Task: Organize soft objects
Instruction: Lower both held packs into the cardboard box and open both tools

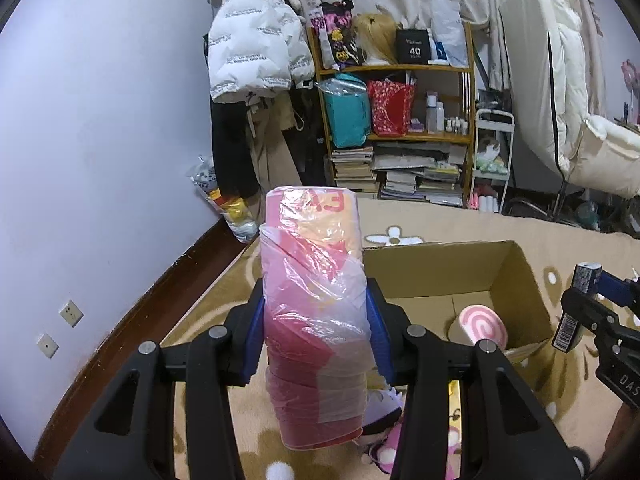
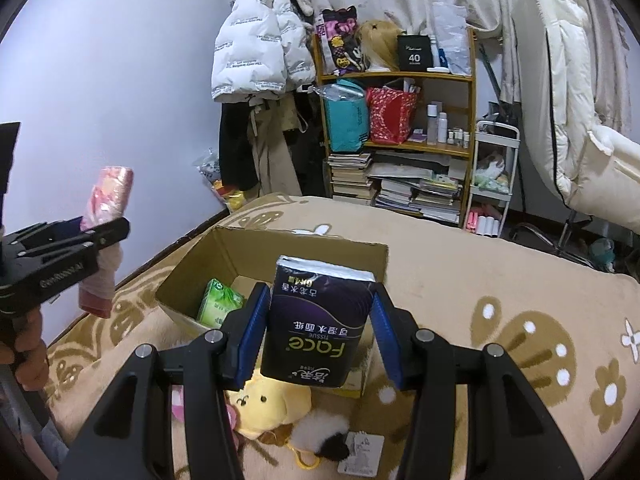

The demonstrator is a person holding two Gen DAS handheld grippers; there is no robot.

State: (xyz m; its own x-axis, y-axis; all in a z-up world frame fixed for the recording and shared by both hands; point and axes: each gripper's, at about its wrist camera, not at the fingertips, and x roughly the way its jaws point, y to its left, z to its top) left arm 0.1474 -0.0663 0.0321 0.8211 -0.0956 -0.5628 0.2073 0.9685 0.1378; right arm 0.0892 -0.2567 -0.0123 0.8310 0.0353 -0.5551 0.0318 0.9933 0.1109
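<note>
My left gripper (image 1: 316,328) is shut on a pink plastic-wrapped roll pack (image 1: 314,304), held upright above the bed, left of the open cardboard box (image 1: 516,268). The box holds a pink swirl roll (image 1: 482,326) and a green tissue pack (image 2: 220,304). My right gripper (image 2: 318,326) is shut on a dark purple Face tissue pack (image 2: 316,324), held above the box's near edge (image 2: 180,314). The left gripper with its pink pack (image 2: 106,196) shows at the left of the right wrist view. The right gripper (image 1: 588,308) shows at the right of the left wrist view.
The box sits on a beige flower-patterned blanket (image 2: 500,280). A yellow plush (image 2: 272,408), a black-and-white plush (image 2: 324,436) and a pink plush (image 1: 384,440) lie in front of the box. A wooden shelf (image 1: 396,120), hanging coats (image 1: 252,40) and a white chair (image 1: 580,100) stand behind.
</note>
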